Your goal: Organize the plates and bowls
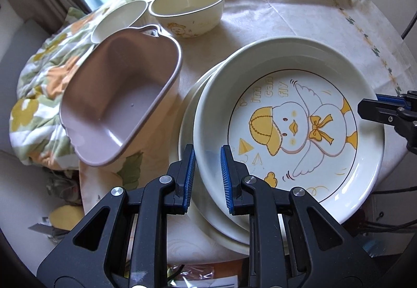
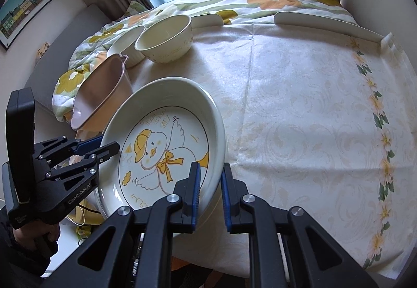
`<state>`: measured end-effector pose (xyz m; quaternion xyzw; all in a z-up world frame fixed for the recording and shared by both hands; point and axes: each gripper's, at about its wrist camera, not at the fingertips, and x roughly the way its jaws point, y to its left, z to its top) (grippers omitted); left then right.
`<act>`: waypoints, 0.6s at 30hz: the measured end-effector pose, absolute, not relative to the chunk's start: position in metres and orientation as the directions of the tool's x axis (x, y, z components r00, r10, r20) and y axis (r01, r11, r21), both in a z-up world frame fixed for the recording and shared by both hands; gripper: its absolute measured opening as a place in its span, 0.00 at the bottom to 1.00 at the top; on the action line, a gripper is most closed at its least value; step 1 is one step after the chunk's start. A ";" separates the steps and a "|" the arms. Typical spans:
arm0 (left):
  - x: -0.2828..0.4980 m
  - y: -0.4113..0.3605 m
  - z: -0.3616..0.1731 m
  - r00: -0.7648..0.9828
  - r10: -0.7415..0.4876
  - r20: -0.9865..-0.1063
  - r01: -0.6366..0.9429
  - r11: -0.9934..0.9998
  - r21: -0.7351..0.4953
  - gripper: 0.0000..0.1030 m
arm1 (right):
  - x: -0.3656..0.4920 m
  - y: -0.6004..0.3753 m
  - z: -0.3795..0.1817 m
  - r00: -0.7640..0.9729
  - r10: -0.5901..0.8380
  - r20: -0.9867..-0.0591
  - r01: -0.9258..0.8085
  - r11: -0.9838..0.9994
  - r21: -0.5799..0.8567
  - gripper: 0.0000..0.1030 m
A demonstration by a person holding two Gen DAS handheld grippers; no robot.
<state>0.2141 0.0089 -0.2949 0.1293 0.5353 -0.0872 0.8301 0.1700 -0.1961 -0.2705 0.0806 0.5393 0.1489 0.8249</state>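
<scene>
The rim of the duck plate (image 1: 292, 129) is straddled by the left gripper (image 1: 207, 178) on one side and by the right gripper (image 2: 210, 194) on the other. Both sets of jaws are narrow around the rim, but a firm grip cannot be told. The duck plate is stacked on another plate (image 1: 190, 183) on the tablecloth (image 2: 299, 111). A pink tub (image 1: 117, 98) is seen just beside it, and two cream bowls (image 1: 187, 5) are set farther back.
</scene>
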 end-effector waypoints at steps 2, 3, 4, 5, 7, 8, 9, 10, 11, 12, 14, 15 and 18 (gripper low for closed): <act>0.214 0.010 -0.294 0.410 -0.005 -0.912 0.278 0.953 0.119 0.17 | 0.172 -0.195 -0.271 0.373 0.328 -0.868 -0.170 0.944 0.284 0.14; 0.213 0.010 -0.294 0.410 -0.001 -0.912 0.276 0.953 0.123 0.17 | 0.172 -0.195 -0.271 0.373 0.328 -0.868 -0.173 0.944 0.282 0.14; 0.213 0.010 -0.294 0.410 0.003 -0.912 0.274 0.953 0.127 0.17 | 0.173 -0.195 -0.271 0.373 0.328 -0.868 -0.175 0.943 0.281 0.14; 0.213 0.009 -0.294 0.410 0.006 -0.912 0.273 0.953 0.129 0.17 | 0.174 -0.194 -0.272 0.372 0.328 -0.869 -0.178 0.943 0.280 0.14; 0.211 0.008 -0.292 0.420 0.017 -0.907 0.271 0.952 0.144 0.17 | 0.174 -0.194 -0.272 0.371 0.327 -0.869 -0.184 0.943 0.277 0.14; 0.210 0.007 -0.289 0.429 0.028 -0.903 0.270 0.950 0.158 0.16 | 0.174 -0.193 -0.272 0.369 0.328 -0.870 -0.185 0.943 0.276 0.14; 0.209 0.007 -0.288 0.434 0.035 -0.900 0.269 0.949 0.166 0.17 | 0.174 -0.192 -0.273 0.365 0.325 -0.873 -0.187 0.944 0.273 0.14; 0.208 0.007 -0.288 0.434 0.039 -0.900 0.266 0.949 0.170 0.17 | 0.174 -0.192 -0.275 0.361 0.322 -0.875 -0.188 0.944 0.269 0.14; 0.208 0.009 -0.288 0.435 0.041 -0.900 0.265 0.949 0.171 0.17 | 0.175 -0.191 -0.276 0.359 0.323 -0.876 -0.189 0.944 0.271 0.14; 0.208 0.010 -0.288 0.434 0.034 -0.900 0.266 0.950 0.164 0.16 | 0.175 -0.192 -0.276 0.360 0.333 -0.872 -0.190 0.941 0.281 0.14; 0.208 0.011 -0.288 0.433 0.030 -0.901 0.267 0.950 0.160 0.17 | 0.175 -0.191 -0.276 0.361 0.331 -0.872 -0.193 0.941 0.278 0.14; 0.209 0.010 -0.288 0.433 0.034 -0.901 0.266 0.950 0.163 0.17 | 0.175 -0.191 -0.276 0.361 0.330 -0.872 -0.195 0.941 0.275 0.14; 0.209 0.010 -0.287 0.434 0.034 -0.900 0.256 0.953 0.159 0.16 | 0.175 -0.191 -0.275 0.361 0.332 -0.872 -0.195 0.941 0.277 0.14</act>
